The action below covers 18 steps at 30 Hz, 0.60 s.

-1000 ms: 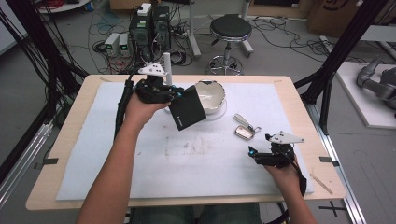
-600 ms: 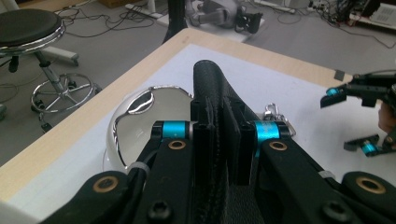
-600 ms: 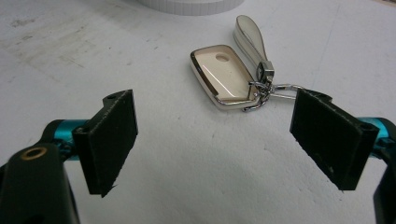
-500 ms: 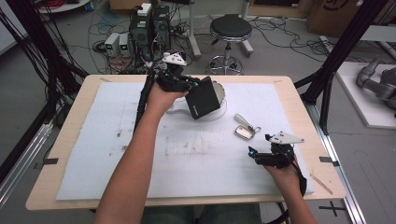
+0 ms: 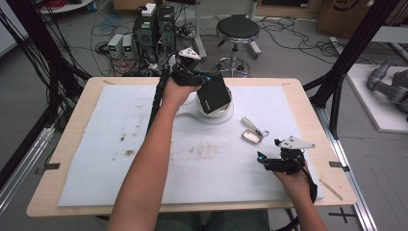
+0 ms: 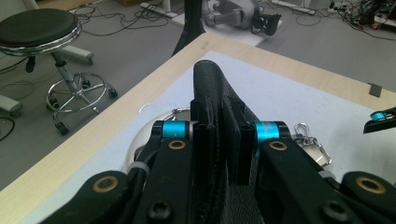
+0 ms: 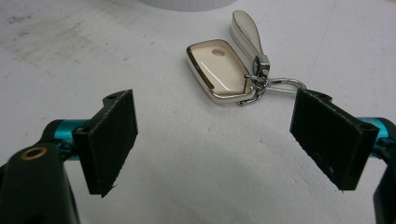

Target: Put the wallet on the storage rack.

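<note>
I've got the black wallet (image 5: 213, 92) pinched flat in my left gripper (image 5: 201, 81), jaws clamped tight on its edge, and I'm carrying it in the air over the white bowl (image 5: 223, 112) that sits near the far edge of the table (image 5: 77, 101), about midway along it. In the left gripper view the wallet (image 6: 212, 88) stands up thin between my pads, with the bowl's rim (image 6: 140, 137) just below. My right gripper (image 5: 270, 160) waits low near the table's right edge, jaws spread wide and holding nothing; in the right gripper view the cream key fob (image 7: 217, 70) with its strap and metal ring lies on the white mat (image 7: 196, 158) straight ahead of the pads, apart from them. So I reckon this is the carry step: wallet on its way to the bowl, not yet let go. Next, I'd say, I need to centre it over the bowl, lower it until it can't tip off the rim, then ease the jaws apart. The fob looks like the following pick for my right side.
</note>
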Each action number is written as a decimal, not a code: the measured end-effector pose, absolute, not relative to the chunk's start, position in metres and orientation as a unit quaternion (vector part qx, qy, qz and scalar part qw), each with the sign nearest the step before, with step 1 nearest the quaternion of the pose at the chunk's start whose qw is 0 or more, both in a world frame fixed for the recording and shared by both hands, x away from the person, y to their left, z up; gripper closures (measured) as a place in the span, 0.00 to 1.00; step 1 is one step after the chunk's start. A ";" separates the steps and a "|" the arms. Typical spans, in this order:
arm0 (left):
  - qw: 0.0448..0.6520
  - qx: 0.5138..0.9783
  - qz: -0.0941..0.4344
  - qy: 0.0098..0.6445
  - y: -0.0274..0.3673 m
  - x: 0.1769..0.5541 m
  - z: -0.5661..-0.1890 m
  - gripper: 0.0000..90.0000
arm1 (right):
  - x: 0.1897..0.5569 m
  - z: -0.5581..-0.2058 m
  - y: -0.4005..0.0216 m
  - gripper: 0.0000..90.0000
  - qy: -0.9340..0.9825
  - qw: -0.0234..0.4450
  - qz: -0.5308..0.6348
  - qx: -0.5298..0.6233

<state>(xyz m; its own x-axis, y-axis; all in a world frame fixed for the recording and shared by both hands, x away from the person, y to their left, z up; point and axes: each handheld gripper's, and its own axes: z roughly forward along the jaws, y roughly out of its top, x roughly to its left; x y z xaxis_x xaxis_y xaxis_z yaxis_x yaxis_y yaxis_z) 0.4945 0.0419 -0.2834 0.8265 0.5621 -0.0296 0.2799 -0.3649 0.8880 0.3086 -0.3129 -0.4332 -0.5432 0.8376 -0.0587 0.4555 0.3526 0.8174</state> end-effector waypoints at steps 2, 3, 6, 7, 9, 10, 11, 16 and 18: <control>0.500 0.814 0.142 0.258 0.041 0.495 -0.284 0.91 | 0.309 -0.433 -0.313 0.17 0.785 0.243 0.393 0.412; 0.500 0.814 0.144 0.258 0.036 0.499 -0.285 0.91 | 0.309 -0.434 -0.313 0.17 0.786 0.243 0.393 0.411; 0.498 0.814 0.145 0.262 0.032 0.503 -0.289 0.91 | 0.308 -0.433 -0.312 0.17 0.786 0.243 0.393 0.411; 0.495 0.815 0.147 0.263 0.030 0.505 -0.291 0.92 | 0.308 -0.433 -0.312 0.17 0.785 0.244 0.394 0.410; 0.495 0.814 0.147 0.266 0.028 0.506 -0.293 0.91 | 0.308 -0.433 -0.312 0.17 0.785 0.243 0.394 0.411; 0.492 0.814 0.150 0.269 0.026 0.509 -0.296 0.91 | 0.308 -0.433 -0.312 0.17 0.785 0.243 0.394 0.411; 0.492 0.814 0.150 0.269 0.026 0.509 -0.296 0.91 | 0.308 -0.433 -0.312 0.17 0.786 0.243 0.394 0.411; 0.472 0.818 0.177 0.278 0.024 0.512 -0.301 0.91 | 0.309 -0.434 -0.313 0.17 0.785 0.241 0.395 0.412; 0.463 0.821 0.184 0.278 0.023 0.514 -0.303 0.91 | 0.309 -0.435 -0.313 0.17 0.785 0.240 0.395 0.412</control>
<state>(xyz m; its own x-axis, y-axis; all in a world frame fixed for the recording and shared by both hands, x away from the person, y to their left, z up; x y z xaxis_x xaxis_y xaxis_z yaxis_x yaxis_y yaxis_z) 0.5139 0.0232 -0.3027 0.7778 0.6269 0.0445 0.2859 -0.4160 0.8633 0.3092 -0.3128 -0.4345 -0.5453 0.8367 -0.0501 0.4580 0.3475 0.8183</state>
